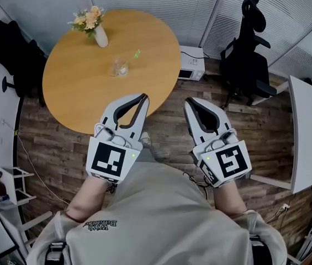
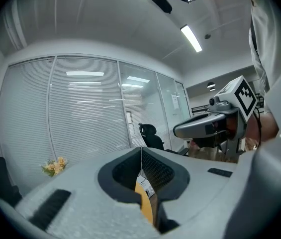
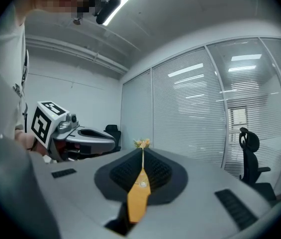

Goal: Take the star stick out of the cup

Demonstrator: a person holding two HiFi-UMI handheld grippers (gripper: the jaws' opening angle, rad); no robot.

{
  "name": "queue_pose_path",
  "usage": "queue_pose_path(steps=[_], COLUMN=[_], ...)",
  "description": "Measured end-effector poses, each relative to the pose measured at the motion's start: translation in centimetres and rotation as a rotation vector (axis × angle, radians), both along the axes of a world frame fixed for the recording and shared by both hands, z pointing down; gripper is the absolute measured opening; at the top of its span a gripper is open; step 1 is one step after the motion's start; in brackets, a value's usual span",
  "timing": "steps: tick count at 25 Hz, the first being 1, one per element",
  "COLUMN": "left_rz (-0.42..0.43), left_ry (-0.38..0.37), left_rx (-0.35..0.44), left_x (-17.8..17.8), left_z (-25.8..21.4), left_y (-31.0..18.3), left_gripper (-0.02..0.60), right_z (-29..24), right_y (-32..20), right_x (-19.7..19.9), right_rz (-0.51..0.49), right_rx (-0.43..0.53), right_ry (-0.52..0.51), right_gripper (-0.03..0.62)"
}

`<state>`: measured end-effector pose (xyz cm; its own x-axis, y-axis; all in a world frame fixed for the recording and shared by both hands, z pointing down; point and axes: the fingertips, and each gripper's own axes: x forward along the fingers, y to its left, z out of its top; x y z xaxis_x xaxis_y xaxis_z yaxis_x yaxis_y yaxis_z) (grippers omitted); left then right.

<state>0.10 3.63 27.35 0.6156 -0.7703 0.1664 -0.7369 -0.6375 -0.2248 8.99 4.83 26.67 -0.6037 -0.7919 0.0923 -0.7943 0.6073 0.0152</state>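
A clear cup (image 1: pixel 119 68) stands on the round wooden table (image 1: pixel 78 93), and a green star stick (image 1: pixel 136 53) leans out of it to the right. My left gripper (image 1: pixel 143 97) hovers over the table's near edge, short of the cup, jaws shut and empty. My right gripper (image 1: pixel 189 100) hangs beside it over the wooden floor, also shut with nothing held. In the left gripper view the shut jaws (image 2: pixel 141 149) point towards the blinds. In the right gripper view the closed jaws (image 3: pixel 142 151) line up with the table top, and the cup (image 3: pixel 141 184) shows small through the gap.
A white vase of flowers (image 1: pixel 98 29) stands behind the cup. A white box-shaped appliance (image 1: pixel 190 62) sits on the floor by the glass wall. A black office chair (image 1: pixel 249 59) is at the right, with a white desk (image 1: pixel 307 131) beyond it. A dark chair (image 1: pixel 9 48) stands at the table's left.
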Motion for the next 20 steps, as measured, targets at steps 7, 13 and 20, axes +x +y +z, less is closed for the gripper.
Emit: queue_pose_path(steps=[7,13,20], left_rz=[0.007,0.006,-0.008], left_ry=[0.003,0.012,0.037], left_rx=[-0.004,-0.017,-0.025], left_x=[-2.1,-4.4,-7.3], left_z=[-0.5,-0.3,-0.7], left_y=[-5.1,-9.8,-15.1], left_gripper=[0.023,0.023,0.023], right_z=[-0.7,-1.0,-1.7], right_y=[-5.2,-9.6,-15.3], right_x=[-1.8,-4.0,-7.1], right_rz=[0.016,0.019,0.013], right_rx=[-0.004,-0.021,-0.018], right_ry=[0.017,0.017,0.02], right_gripper=[0.034,0.034,0.034])
